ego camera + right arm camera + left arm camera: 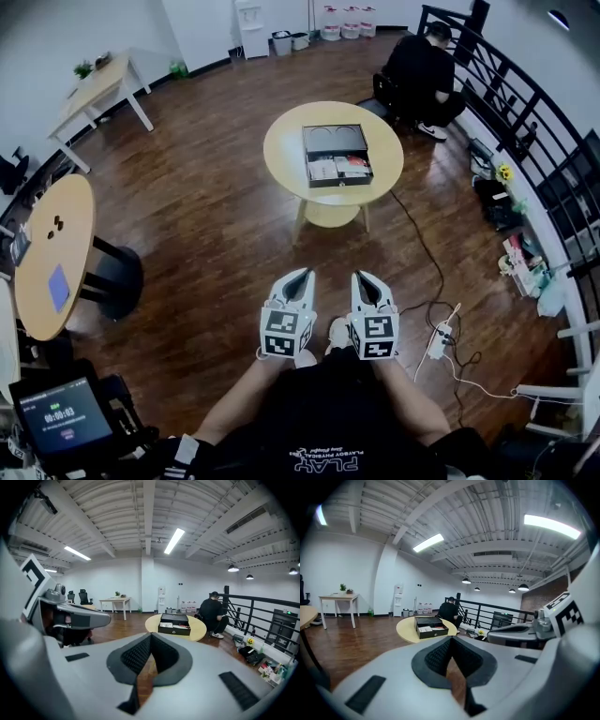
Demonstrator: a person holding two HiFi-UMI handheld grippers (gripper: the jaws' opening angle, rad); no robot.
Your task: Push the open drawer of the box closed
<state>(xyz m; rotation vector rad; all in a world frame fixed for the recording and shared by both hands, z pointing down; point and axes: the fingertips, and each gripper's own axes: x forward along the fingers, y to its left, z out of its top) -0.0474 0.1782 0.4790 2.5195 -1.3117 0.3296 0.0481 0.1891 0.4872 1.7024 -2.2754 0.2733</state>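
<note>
A black box (336,153) lies on a round yellow table (281,150) several steps ahead of me. Its drawer (338,172) is pulled out toward me and holds papers and a red item. The box also shows small in the left gripper view (430,626) and in the right gripper view (175,624). My left gripper (301,274) (451,641) and right gripper (365,277) (151,637) are held side by side close to my body. Both are shut with nothing in them and are far short of the table.
A person in black (422,70) crouches beyond the table by a black railing (525,122). A cable runs from the table to a power strip (438,339) on the floor at my right. A round wooden table (52,253) stands at my left.
</note>
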